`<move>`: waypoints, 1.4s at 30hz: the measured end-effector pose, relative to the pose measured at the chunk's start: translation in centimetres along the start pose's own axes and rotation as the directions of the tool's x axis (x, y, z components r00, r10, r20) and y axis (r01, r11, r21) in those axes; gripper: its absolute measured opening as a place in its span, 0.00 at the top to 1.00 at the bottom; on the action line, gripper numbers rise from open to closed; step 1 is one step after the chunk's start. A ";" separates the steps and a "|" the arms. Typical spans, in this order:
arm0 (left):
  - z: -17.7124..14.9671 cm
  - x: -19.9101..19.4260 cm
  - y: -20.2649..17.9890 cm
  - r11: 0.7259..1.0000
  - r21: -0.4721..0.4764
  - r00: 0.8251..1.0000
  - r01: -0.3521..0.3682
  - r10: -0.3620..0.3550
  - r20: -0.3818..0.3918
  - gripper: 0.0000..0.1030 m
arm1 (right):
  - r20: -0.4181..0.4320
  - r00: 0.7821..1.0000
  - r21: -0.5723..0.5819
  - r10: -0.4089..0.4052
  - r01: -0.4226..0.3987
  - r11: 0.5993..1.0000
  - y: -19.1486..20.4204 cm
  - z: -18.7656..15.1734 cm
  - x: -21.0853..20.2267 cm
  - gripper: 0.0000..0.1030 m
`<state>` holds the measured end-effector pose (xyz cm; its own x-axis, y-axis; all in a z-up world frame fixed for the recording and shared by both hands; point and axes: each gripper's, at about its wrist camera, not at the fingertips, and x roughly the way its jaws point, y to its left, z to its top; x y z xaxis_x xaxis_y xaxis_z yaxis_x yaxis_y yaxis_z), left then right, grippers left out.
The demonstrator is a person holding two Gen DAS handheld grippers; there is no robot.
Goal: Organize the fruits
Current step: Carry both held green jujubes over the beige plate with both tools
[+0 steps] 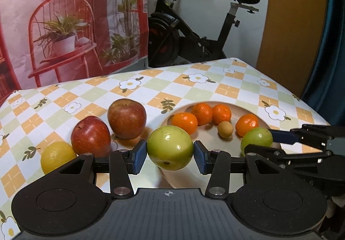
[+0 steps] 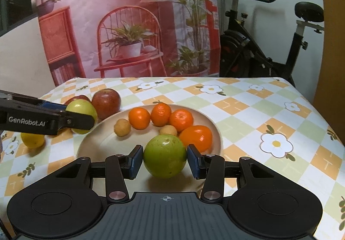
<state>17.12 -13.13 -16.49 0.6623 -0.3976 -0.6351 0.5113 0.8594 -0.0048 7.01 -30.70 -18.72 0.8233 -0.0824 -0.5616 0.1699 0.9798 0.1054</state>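
Left gripper [image 1: 170, 153]: fingers [image 1: 138, 157] clamped on a green apple [image 1: 170, 150], blue pads pressing both sides, apple lifted at the near-left rim of the plate [image 1: 215, 173]. Same apple seen from the right wrist [image 2: 83, 110], held at the plate's left edge, clear of the desk [image 2: 248, 115].

Right gripper [image 2: 165, 159]: fingers [image 2: 134, 161] clamped on a second green apple [image 2: 165, 156], pads touching both sides, over the near part of the plate [image 2: 97, 145]. Can't tell if it rests on the plate or hangs just above it.

Just beyond that apple, in the plate: an orange-red fruit [image 2: 196, 137] to its right, then two small tan fruits [image 2: 122, 127] and three mandarins [image 2: 160, 113] in a row toward the far rim.

Left of the plate on the desk: a lemon [image 1: 57, 159] nearest, a red apple [image 1: 90, 136] touching it behind, then a darker red apple [image 1: 126, 118] further back, just beside the first.

Desk has a checked cloth with flower print. Behind it: printed backdrop [image 2: 129, 20] with a chair and plants, exercise bike [image 2: 269, 46] to the right.
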 end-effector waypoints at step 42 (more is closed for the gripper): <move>-0.4 4.1 -0.3 0.998 0.059 0.999 0.020 -0.018 -0.034 0.47 | -0.016 0.997 -0.058 -0.073 0.072 0.996 -1.6 0.4 2.2 0.60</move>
<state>19.49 -14.85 -19.44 0.6341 -0.4015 -0.6609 0.5555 0.8310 0.0281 8.70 -32.55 -19.81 0.7996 -0.1508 -0.5812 0.1972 0.9802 0.0169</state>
